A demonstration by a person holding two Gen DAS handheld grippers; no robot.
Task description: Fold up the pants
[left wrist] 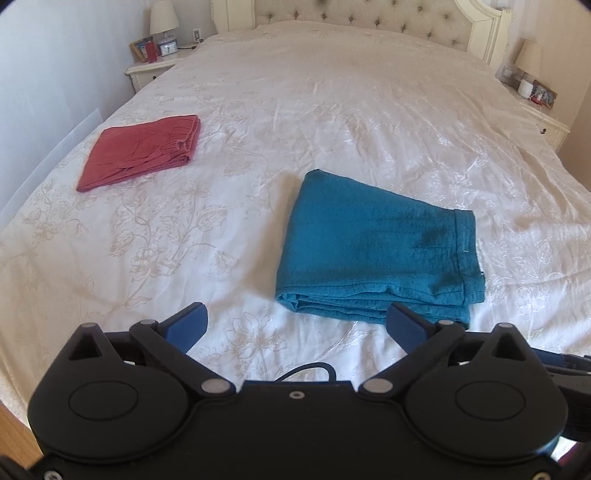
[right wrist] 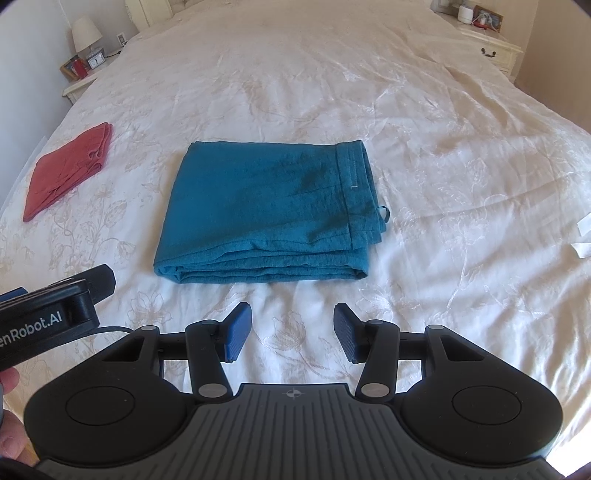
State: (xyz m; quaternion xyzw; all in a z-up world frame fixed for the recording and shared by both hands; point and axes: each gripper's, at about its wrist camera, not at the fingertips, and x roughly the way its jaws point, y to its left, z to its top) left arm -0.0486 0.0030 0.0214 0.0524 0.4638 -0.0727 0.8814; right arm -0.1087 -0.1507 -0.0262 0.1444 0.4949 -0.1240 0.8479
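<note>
I see a bed [left wrist: 295,110] under a cream floral coverlet, a tufted headboard [left wrist: 354,18], white nightstands each side, a lamp [left wrist: 164,16], pale walls, bright daylight.

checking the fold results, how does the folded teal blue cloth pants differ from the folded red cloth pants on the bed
The folded teal blue cloth pants lie near the middle of the white floral bedspread, just ahead of both grippers; the folded red cloth pants lie off to the left, nearer the bed's edge. The teal bundle looks bigger and thicker, with stacked layers along its near edge; the red one looks flatter. Both are folded into rough rectangles, and neither is held.
</note>
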